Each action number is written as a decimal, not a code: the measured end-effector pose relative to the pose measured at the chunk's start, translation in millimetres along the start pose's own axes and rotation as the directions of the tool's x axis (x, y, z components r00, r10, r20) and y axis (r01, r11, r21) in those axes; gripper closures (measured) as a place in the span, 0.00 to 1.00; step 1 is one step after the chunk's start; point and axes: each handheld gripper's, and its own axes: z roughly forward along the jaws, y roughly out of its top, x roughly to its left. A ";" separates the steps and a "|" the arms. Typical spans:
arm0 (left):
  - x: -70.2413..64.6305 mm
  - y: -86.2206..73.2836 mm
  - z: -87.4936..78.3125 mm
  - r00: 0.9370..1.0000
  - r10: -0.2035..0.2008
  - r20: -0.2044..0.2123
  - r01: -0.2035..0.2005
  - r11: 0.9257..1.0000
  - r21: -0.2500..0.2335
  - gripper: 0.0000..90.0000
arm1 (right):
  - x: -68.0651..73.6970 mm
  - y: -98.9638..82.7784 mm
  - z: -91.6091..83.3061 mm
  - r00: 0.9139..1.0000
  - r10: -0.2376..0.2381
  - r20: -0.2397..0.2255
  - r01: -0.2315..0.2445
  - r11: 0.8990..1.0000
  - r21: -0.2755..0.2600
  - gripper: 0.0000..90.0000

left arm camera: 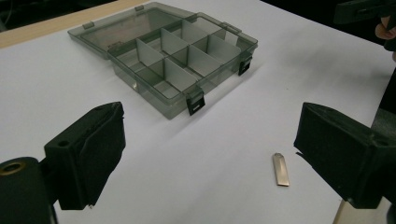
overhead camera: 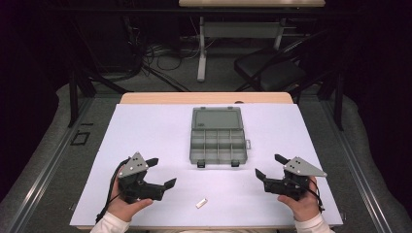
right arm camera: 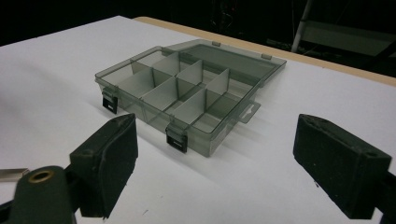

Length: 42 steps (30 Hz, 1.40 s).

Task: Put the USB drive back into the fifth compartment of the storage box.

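Nearest the high view's camera, a small metal strip (overhead camera: 201, 203) lies flat on the white table surface (overhead camera: 160, 131), close to the near edge and roughly midway between the two grippers, touching neither. From the left gripper view the same strip (left arm camera: 280, 169) lies just inside the right-hand jaw, its long axis pointing away from the camera.

Left gripper (overhead camera: 163, 172): held in the person's left hand (overhead camera: 122, 205), jaws spread wide apart with nothing between them, pointing toward the table centre. A grey three-cornered plate sits on top of it.

Right gripper (overhead camera: 270, 165): held in the person's right hand (overhead camera: 305, 204), jaws likewise wide apart and empty, pointing toward the left gripper. It carries the same grey plate.

Beyond the strip, well apart from both grippers, a translucent grey compartment box (overhead camera: 217, 145) stands open at the table centre. Its lid (overhead camera: 217, 119) is folded back flat on the far side. Dividers split the tray into two rows of compartments; all visible compartments are empty. Two black latches (left arm camera: 195, 102) hang at the front wall, and a small hang tab (right arm camera: 249, 112) projects from one side.

Behind the table edge, a dark chair (overhead camera: 272, 68) and loose floor cables (overhead camera: 160, 56) occupy the background
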 end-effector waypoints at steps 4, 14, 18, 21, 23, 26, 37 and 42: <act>-1.6 1.9 -1.5 1.000 -0.015 0.000 0.015 1.000 0.019 0.11 | 2.3 -1.0 1.5 1.000 -0.003 -0.010 0.003 1.000 0.005 0.15; -9.7 9.7 2.3 0.999 -0.031 0.014 0.030 0.994 0.103 0.11 | 11.1 0.3 3.1 0.999 -0.027 -0.029 0.028 1.000 0.004 0.15; -11.9 10.7 6.2 1.000 -0.028 0.012 0.026 0.991 0.131 0.11 | 12.2 1.3 4.7 0.999 -0.030 -0.036 0.030 1.000 -0.001 0.15; -13.3 10.8 7.7 1.000 -0.022 0.008 0.021 0.990 0.140 0.11 | 12.8 2.8 7.0 0.999 -0.031 -0.040 0.031 1.000 -0.004 0.15; -14.9 11.2 9.6 1.000 -0.022 0.005 0.021 0.987 0.159 0.11 | 13.2 3.3 9.4 0.999 -0.032 -0.037 0.032 1.000 -0.002 0.15; -15.2 11.3 10.8 1.000 -0.028 0.008 0.026 0.985 0.168 0.12 | 13.8 4.7 13.9 0.999 -0.037 -0.035 0.037 0.999 0.005 0.15; -17.2 13.3 15.3 0.999 -0.034 -0.008 0.035 0.978 0.206 0.17 | 22.0 11.8 20.2 0.997 -0.026 -0.070 0.027 1.000 0.010 0.16; -17.0 16.5 17.7 0.999 -0.045 -0.012 0.047 0.976 0.212 0.17 | 25.4 9.9 25.6 0.996 -0.040 -0.084 0.042 0.999 0.019 0.16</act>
